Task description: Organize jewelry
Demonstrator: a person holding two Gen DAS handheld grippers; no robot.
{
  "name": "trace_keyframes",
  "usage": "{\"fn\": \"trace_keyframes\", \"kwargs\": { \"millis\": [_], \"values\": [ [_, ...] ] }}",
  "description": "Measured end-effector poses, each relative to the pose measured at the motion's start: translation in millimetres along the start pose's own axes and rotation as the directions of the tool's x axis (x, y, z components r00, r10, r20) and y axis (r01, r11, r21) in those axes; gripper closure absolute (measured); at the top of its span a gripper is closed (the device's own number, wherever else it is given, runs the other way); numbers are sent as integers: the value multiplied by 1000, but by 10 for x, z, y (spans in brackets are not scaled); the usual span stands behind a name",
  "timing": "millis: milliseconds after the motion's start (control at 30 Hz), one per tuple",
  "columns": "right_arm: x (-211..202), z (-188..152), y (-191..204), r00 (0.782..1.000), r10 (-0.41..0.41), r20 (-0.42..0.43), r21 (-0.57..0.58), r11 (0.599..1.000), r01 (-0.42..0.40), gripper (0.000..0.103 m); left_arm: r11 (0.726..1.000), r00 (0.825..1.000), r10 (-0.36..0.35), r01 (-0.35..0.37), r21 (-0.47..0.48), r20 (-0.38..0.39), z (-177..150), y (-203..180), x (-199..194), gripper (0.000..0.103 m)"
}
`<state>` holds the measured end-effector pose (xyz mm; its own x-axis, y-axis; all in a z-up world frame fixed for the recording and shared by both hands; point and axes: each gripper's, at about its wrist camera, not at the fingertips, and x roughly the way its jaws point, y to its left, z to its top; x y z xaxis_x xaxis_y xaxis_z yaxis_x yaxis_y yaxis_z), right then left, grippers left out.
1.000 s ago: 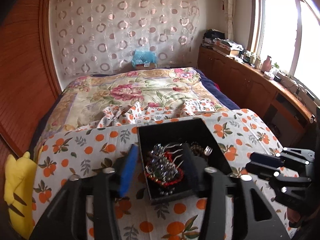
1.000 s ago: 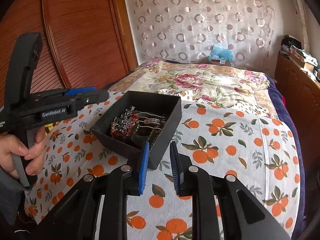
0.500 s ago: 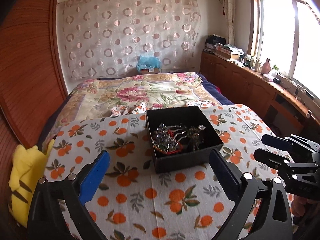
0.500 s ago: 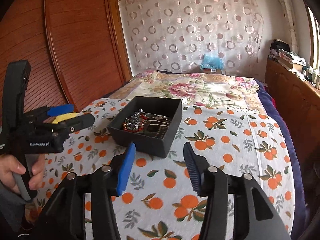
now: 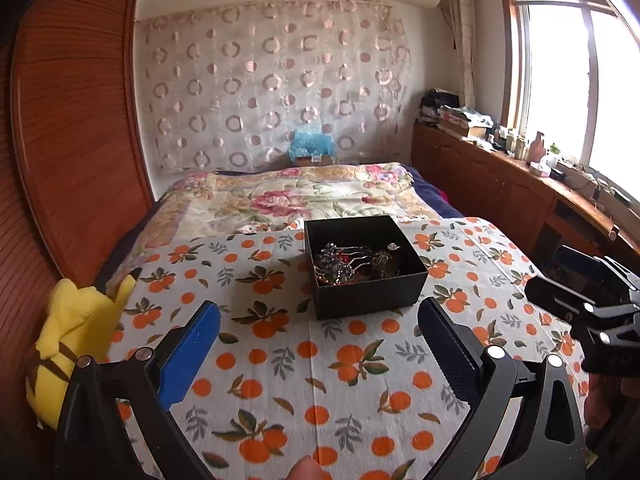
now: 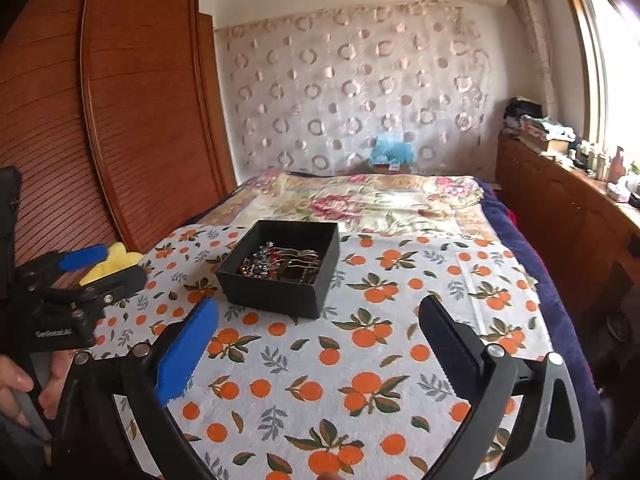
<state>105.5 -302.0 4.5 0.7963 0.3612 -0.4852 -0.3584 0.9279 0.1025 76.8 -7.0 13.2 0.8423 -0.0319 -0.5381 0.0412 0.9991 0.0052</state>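
While the black box (image 5: 362, 270) of jewelry (image 5: 352, 262) sits at twelve o'clock on the bed (image 5: 280, 360), I hold the left gripper (image 5: 320, 344) spread and empty; the right gripper (image 6: 318, 338) is opening, nothing between its fingers.

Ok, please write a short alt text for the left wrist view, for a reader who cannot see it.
An open black box of tangled jewelry sits on an orange-print cloth on a bed, beyond the empty, wide-open left gripper. A yellow plush toy lies at the left edge.
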Motion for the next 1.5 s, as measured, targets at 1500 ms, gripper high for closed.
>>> {"fn": "trace_keyframes", "kwargs": {
  "millis": [1500],
  "values": [
    [-303,-121,-39,999,-31,44,16,999,30,2,999,999,38,-38,-31,13,-166,101,-236,7]
  ]
}}
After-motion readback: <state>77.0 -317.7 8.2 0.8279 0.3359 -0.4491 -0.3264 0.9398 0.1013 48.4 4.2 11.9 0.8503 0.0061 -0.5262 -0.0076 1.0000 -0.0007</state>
